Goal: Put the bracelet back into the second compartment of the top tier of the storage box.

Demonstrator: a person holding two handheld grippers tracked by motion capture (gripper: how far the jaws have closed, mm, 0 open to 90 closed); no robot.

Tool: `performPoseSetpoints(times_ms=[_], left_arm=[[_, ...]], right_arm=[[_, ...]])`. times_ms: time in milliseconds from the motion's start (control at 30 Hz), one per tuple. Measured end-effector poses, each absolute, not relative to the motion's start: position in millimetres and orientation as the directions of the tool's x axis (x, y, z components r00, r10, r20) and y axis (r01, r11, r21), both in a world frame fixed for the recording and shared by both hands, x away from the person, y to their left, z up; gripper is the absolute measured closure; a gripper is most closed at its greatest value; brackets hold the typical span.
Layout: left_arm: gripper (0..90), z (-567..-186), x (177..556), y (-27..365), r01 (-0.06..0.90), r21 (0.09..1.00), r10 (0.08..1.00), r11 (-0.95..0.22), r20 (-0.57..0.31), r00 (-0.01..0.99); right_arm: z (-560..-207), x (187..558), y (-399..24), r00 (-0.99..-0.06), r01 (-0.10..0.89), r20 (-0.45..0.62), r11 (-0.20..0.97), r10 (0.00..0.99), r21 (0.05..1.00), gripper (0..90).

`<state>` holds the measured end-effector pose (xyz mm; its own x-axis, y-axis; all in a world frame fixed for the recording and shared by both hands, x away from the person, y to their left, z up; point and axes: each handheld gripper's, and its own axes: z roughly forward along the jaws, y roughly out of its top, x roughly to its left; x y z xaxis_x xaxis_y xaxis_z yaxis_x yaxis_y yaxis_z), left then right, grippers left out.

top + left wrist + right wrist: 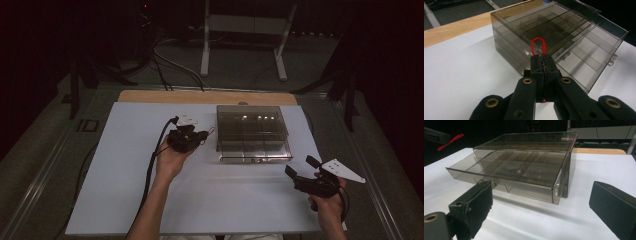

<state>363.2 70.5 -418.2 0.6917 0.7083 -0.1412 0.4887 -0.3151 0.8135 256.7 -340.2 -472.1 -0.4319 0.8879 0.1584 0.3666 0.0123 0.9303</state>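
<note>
A smoky see-through drawer box stands on the white board. Its top drawer is pulled out toward me, and its dividers show through the walls. My left gripper is shut on a thin red string loop, which sticks out past the pads just left of the box. In the high view the left gripper hovers beside the box's left wall with the loop at its tip. My right gripper is open at the front right of the box with nothing between its pads.
The white board covers most of the wooden table, with bare room at the front and left. A metal stand and cables lie on the floor behind. The left gripper's black cable trails along the forearm.
</note>
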Motion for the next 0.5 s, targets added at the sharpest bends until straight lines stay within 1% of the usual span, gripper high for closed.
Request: performPoseSetpoints(times_ms=[300, 333, 500], left_arm=[[90.0, -417, 364, 62, 0.48, 0.814, 0.696, -0.327, -0.136, 0.705], [90.0, -417, 365, 55, 0.478, 0.816, 0.686, -0.323, -0.146, 0.713], [90.0, -417, 365, 48, 0.476, 0.815, 0.677, -0.332, -0.145, 0.721]], right_arm=[[-473, 257, -339, -0.434, 0.368, 0.157, 0.015, 0.887, 0.93, 5.0], [-473, 257, -340, -0.432, 0.368, 0.158, 0.013, 0.888, 0.93, 5.0], [-473, 257, -340, -0.432, 0.367, 0.158, 0.013, 0.888, 0.93, 5.0]])
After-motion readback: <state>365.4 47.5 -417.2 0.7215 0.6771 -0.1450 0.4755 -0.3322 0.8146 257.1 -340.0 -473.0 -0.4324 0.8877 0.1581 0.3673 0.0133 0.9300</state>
